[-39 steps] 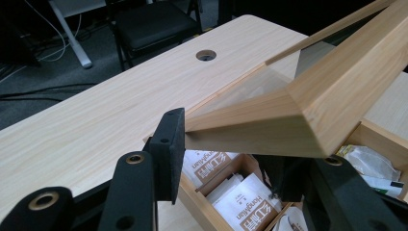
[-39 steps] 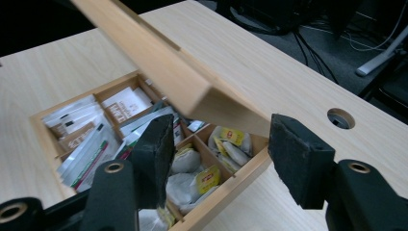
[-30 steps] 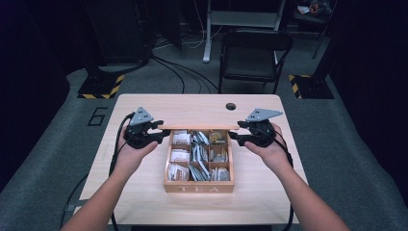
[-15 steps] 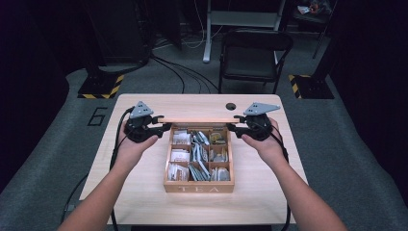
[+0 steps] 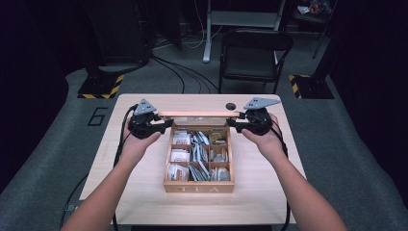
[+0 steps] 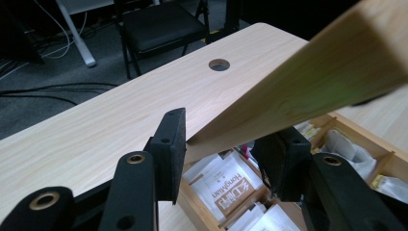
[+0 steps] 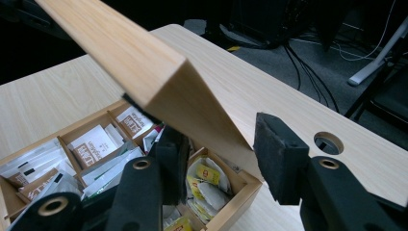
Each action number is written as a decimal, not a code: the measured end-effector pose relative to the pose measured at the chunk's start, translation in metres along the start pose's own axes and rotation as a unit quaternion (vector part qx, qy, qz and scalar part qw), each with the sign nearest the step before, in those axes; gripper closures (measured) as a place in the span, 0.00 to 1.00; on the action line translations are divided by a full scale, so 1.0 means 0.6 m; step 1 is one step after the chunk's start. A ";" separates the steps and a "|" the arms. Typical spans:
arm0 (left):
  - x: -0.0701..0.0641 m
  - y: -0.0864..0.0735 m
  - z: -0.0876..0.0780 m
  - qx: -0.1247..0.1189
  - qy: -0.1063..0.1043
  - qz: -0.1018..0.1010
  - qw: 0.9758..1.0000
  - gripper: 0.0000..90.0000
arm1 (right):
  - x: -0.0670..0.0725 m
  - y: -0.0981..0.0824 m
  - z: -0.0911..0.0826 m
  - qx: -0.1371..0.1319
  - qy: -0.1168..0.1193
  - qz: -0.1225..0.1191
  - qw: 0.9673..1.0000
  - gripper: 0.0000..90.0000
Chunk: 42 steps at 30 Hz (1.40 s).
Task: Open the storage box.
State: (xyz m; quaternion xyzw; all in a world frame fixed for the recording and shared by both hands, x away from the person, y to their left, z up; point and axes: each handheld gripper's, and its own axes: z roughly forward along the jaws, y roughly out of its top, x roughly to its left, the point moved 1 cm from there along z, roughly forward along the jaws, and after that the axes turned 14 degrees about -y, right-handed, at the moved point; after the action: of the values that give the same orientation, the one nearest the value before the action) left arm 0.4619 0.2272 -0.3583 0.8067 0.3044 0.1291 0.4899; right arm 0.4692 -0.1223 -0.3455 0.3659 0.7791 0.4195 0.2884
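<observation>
Box [image 5: 198,186] sat mid-surface [image 5: 139,192]. Lid [image 5: 199,114] stood raised over the back edge, tea bags exposed, swing judged unfinished. Left fingers [image 6: 168,144] pinched lid's end. Right fingers [image 7: 281,154] had just been closing round the other end, one pad not touching.

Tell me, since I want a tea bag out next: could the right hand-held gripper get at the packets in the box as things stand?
Probably not yet. The right hand-held gripper straddles the raised lid's end, as does the left hand-held gripper. The packets lie uncovered below.
</observation>
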 end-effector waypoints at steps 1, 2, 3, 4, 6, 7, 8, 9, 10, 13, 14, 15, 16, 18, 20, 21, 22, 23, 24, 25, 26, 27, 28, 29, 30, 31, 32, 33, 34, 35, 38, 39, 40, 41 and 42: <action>0.002 0.000 0.002 0.000 0.000 -0.002 1.000 0.62 | -0.001 0.002 0.001 -0.001 -0.002 0.000 1.000 0.63; 0.003 -0.001 0.005 -0.001 0.004 0.000 1.000 0.62 | -0.002 0.003 0.003 -0.002 -0.002 -0.002 1.000 0.63; 0.005 -0.001 0.006 0.001 0.005 0.001 1.000 0.63 | -0.004 0.005 0.005 -0.004 -0.002 0.000 1.000 0.63; 0.007 -0.002 0.008 0.002 0.007 0.000 1.000 0.64 | -0.004 0.006 0.006 -0.003 -0.002 0.007 1.000 0.63; 0.012 -0.002 0.010 0.000 0.005 -0.003 1.000 0.66 | -0.006 0.009 0.008 -0.003 -0.001 0.011 1.000 0.64; 0.013 -0.002 0.010 -0.001 0.004 -0.004 1.000 0.66 | -0.009 0.010 0.009 -0.002 0.001 0.009 1.000 0.64; 0.015 -0.001 0.010 -0.002 0.002 -0.004 1.000 0.66 | -0.009 0.010 0.010 -0.002 0.001 0.014 1.000 0.64; 0.016 -0.001 0.010 -0.003 0.002 -0.003 1.000 0.66 | -0.010 0.011 0.011 -0.002 0.001 0.019 1.000 0.63; 0.017 -0.001 0.011 -0.004 0.003 -0.001 1.000 0.66 | -0.011 0.012 0.012 -0.002 0.002 0.022 1.000 0.63; 0.019 -0.001 0.012 -0.006 0.002 -0.002 1.000 0.67 | -0.015 0.012 0.015 -0.004 0.004 0.027 1.000 0.59; 0.020 -0.001 0.013 -0.008 0.002 -0.004 1.000 0.67 | -0.015 0.011 0.016 -0.003 0.002 0.029 1.000 0.58; 0.021 0.000 0.013 -0.007 0.002 -0.004 1.000 0.67 | -0.017 0.010 0.017 -0.002 -0.001 0.023 1.000 0.58; 0.021 0.001 0.013 -0.004 0.002 -0.006 1.000 0.67 | -0.017 0.009 0.018 0.001 -0.002 0.027 1.000 0.57; 0.022 0.004 0.014 -0.001 0.004 -0.006 1.000 0.67 | -0.019 0.007 0.021 0.002 -0.004 0.026 1.000 0.57; 0.023 0.007 0.014 0.002 0.006 -0.006 1.000 0.68 | -0.020 0.005 0.023 0.001 -0.008 0.024 1.000 0.57; 0.023 0.008 0.015 0.002 0.007 -0.008 1.000 0.68 | -0.022 0.003 0.025 0.001 -0.010 0.022 1.000 0.57; 0.024 0.009 0.015 0.002 0.006 -0.009 1.000 0.68 | -0.023 0.002 0.028 0.003 -0.010 0.023 1.000 0.58; 0.025 0.010 0.016 0.002 0.007 -0.010 1.000 0.68 | -0.025 -0.001 0.031 0.005 -0.010 0.025 1.000 0.58; 0.026 0.010 0.016 0.003 0.006 -0.010 1.000 0.68 | -0.026 -0.002 0.034 0.006 -0.009 0.023 1.000 0.58; 0.027 0.011 0.016 0.003 0.007 -0.010 1.000 0.68 | -0.026 -0.004 0.037 0.008 -0.010 0.022 1.000 0.58; 0.027 0.012 0.017 0.002 0.007 -0.011 1.000 0.68 | -0.027 -0.006 0.040 0.009 -0.010 0.022 1.000 0.59; 0.028 0.013 0.017 0.002 0.007 -0.012 1.000 0.68 | -0.027 -0.007 0.043 0.011 -0.011 0.021 1.000 0.59; 0.029 0.013 0.018 0.002 0.008 -0.014 1.000 0.68 | -0.027 -0.009 0.047 0.014 -0.013 0.017 1.000 0.59; 0.031 0.014 0.018 0.002 0.007 -0.015 1.000 0.68 | -0.027 -0.010 0.049 0.017 -0.015 0.019 1.000 0.59; 0.032 0.015 0.018 0.003 0.007 -0.015 1.000 0.68 | -0.027 -0.010 0.052 0.017 -0.015 0.018 1.000 0.59; 0.033 0.016 0.019 0.002 0.006 -0.016 1.000 0.69 | -0.027 -0.010 0.054 0.018 -0.016 0.021 0.999 0.59; 0.034 0.016 0.020 -0.002 0.008 -0.018 1.000 0.69 | -0.027 -0.010 0.056 0.018 -0.017 0.020 0.999 0.59; 0.035 0.017 0.020 -0.003 0.008 -0.020 1.000 0.69 | -0.028 -0.009 0.059 0.016 -0.018 0.019 1.000 0.59; 0.037 0.017 0.021 -0.004 0.006 -0.021 1.000 0.69 | -0.028 -0.009 0.060 0.016 -0.018 0.021 0.999 0.59; 0.037 0.017 0.021 -0.003 0.005 -0.023 1.000 0.69 | -0.028 -0.009 0.062 0.017 -0.018 0.021 0.999 0.59; 0.040 0.020 0.022 -0.002 0.006 -0.025 1.000 0.69 | -0.030 -0.011 0.069 0.020 -0.021 0.019 0.999 0.59; 0.041 0.021 0.023 -0.002 0.007 -0.025 1.000 0.69 | -0.030 -0.012 0.071 0.021 -0.022 0.021 0.999 0.59; 0.042 0.022 0.024 -0.002 0.008 -0.027 1.000 0.69 | -0.031 -0.013 0.074 0.022 -0.022 0.022 0.999 0.59; 0.043 0.023 0.025 -0.003 0.010 -0.028 1.000 0.69 | -0.032 -0.014 0.076 0.022 -0.020 0.024 0.999 0.59; 0.044 0.023 0.025 -0.003 0.009 -0.029 1.000 0.69 | -0.033 -0.014 0.079 0.022 -0.020 0.022 0.999 0.59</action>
State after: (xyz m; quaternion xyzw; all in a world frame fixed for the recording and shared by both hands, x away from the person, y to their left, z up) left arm 0.4953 0.2281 -0.3559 0.7949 0.3318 0.1231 0.4929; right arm 0.5132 -0.1205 -0.3728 0.3975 0.7739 0.4013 0.2865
